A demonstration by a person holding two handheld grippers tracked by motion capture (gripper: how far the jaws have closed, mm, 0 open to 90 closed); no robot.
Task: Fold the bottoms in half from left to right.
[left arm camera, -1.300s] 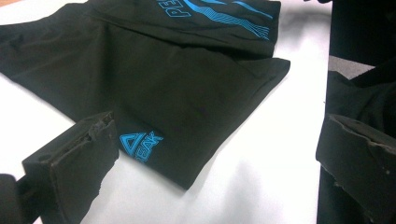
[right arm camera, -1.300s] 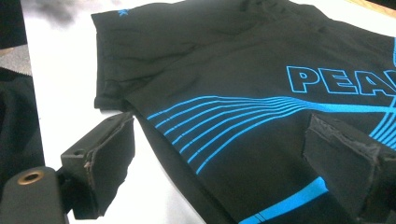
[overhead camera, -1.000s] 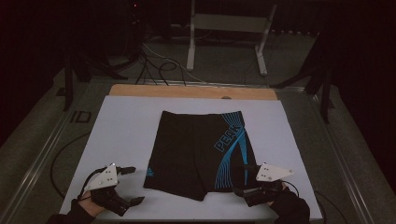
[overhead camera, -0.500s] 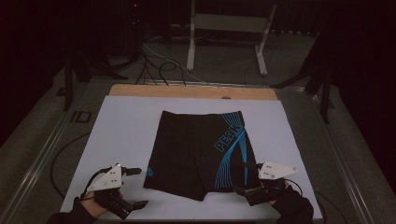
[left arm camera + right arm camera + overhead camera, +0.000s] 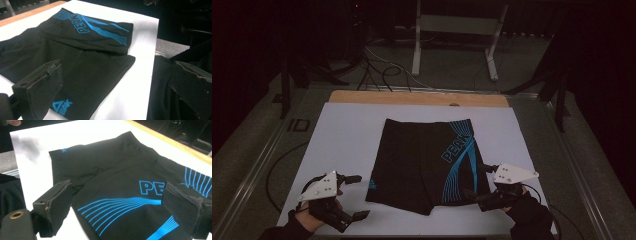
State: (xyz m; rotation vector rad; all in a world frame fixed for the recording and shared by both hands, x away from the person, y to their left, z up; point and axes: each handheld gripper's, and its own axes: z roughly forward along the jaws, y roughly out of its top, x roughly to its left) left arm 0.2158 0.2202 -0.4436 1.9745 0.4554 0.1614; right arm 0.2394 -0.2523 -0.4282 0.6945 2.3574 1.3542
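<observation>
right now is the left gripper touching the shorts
Apart. The high view shows bare white table between the left gripper and the shorts.

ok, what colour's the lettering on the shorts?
Bright blue outline letters and curved stripes on the black shorts; the right gripper view shows it best.

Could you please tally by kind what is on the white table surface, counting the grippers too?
Black shorts with blue print: 1
Handheld grippers: 2, the left gripper and the right gripper, both open
Total: 3
</observation>
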